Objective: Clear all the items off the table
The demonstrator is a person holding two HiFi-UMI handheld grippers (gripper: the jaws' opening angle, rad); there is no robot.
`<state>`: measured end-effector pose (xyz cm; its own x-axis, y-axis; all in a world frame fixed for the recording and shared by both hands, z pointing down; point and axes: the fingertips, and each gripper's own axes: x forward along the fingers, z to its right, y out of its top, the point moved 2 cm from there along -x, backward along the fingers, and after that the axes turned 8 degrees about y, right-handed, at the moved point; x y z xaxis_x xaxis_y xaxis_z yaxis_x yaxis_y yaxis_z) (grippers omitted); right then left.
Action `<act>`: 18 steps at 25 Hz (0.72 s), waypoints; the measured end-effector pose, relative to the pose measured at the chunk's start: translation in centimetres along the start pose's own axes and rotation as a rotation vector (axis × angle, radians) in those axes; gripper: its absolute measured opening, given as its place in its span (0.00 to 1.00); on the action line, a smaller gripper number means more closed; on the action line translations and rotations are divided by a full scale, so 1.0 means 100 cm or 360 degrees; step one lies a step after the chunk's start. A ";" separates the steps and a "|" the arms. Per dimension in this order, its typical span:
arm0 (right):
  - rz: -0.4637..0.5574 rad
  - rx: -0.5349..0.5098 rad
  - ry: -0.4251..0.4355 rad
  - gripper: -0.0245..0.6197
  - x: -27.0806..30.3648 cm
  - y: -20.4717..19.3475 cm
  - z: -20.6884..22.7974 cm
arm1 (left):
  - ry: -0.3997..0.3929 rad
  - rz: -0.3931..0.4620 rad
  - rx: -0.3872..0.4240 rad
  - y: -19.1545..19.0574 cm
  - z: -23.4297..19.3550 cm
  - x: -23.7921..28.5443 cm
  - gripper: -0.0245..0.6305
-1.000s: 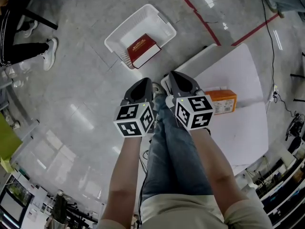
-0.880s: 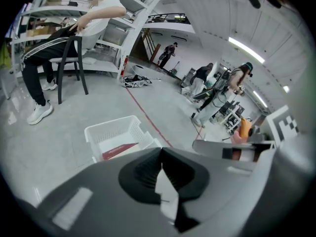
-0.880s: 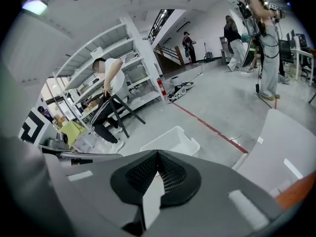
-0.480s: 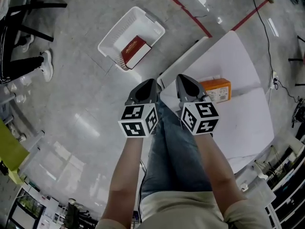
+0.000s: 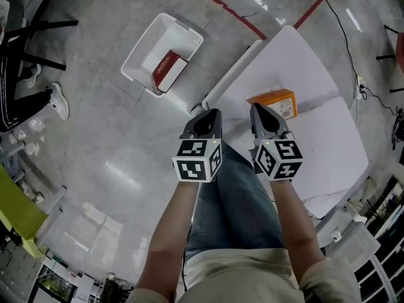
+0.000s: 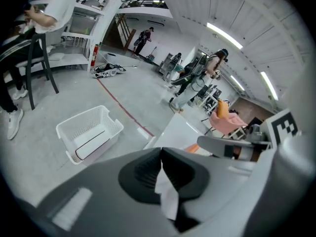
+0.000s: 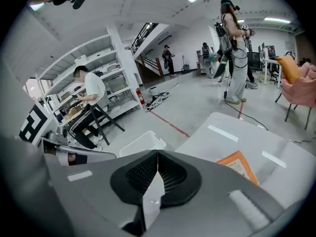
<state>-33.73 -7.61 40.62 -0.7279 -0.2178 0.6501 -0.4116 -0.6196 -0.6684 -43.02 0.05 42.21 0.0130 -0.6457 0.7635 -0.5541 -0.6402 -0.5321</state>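
Observation:
An orange box [image 5: 274,103] lies alone on the white table [image 5: 315,68], just beyond my right gripper [image 5: 259,109], which is shut and empty. My left gripper [image 5: 207,113] hangs beside it over the table's near-left edge, also shut with nothing in it. On the floor to the left stands a white basket [image 5: 140,50] holding a red box [image 5: 165,69]. The right gripper view shows the orange box [image 7: 240,165] to the right of the closed right gripper [image 7: 157,154]. The left gripper view shows the basket [image 6: 89,127] left of the left gripper [image 6: 161,154].
Red tape lines [image 5: 221,5] cross the grey floor beyond the table. A seated person's legs and a black chair [image 5: 31,36] are at the far left. Cables [image 5: 353,36] run on the floor to the right. Other people stand further back [image 7: 232,48].
Both grippers have moved together to the right and forward, from over the floor near the basket to the table's edge by the orange box. Both stay shut.

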 end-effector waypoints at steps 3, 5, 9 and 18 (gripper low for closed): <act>-0.0009 0.0034 -0.0032 0.11 -0.017 -0.008 0.016 | -0.0049 -0.0043 0.0029 -0.008 0.017 0.003 0.06; -0.0016 0.0060 -0.0064 0.16 -0.027 -0.012 0.028 | -0.0086 -0.0069 0.0056 -0.012 0.029 0.007 0.08; -0.0018 0.0095 -0.0125 0.22 -0.044 -0.017 0.054 | -0.0150 -0.0112 0.0114 -0.018 0.052 0.015 0.15; -0.0094 0.0162 -0.0164 0.39 -0.059 -0.028 0.100 | -0.0273 -0.0232 0.0174 -0.031 0.086 0.033 0.37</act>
<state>-22.81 -12.10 42.26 -0.6419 -0.2517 0.7242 -0.3906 -0.7055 -0.5914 -34.06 -3.65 43.19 0.2325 -0.5986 0.7666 -0.4428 -0.7669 -0.4646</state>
